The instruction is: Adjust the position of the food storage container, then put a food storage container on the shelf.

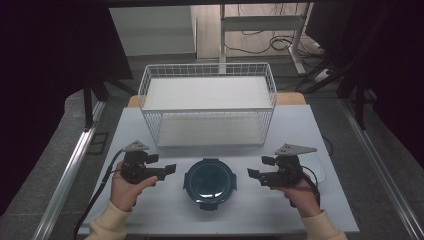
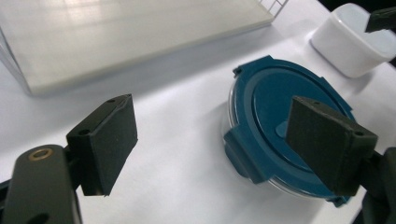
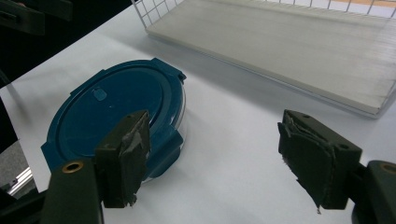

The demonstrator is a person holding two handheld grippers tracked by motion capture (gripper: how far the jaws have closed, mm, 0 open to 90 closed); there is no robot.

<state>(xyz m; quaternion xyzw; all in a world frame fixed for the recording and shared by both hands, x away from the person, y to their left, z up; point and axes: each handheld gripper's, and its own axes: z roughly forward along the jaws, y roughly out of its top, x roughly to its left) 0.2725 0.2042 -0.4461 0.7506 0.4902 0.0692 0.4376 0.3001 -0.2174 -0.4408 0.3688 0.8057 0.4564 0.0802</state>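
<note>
A round clear container with a dark blue clip-on lid sits shut on the white table near the front edge. My left gripper hovers just left of it, jaws wide open with nothing between them. In the left gripper view its right pad stands in front of the lid. On the container's right, my right gripper is open too and empty. In the right gripper view its left pad stands in front of the lid's rim. Both point inward at the container.
A white wire basket with two shelves stands behind the container, across the middle of the table. A small white tub sits right of my right hand. The table's front edge is close to both forearms.
</note>
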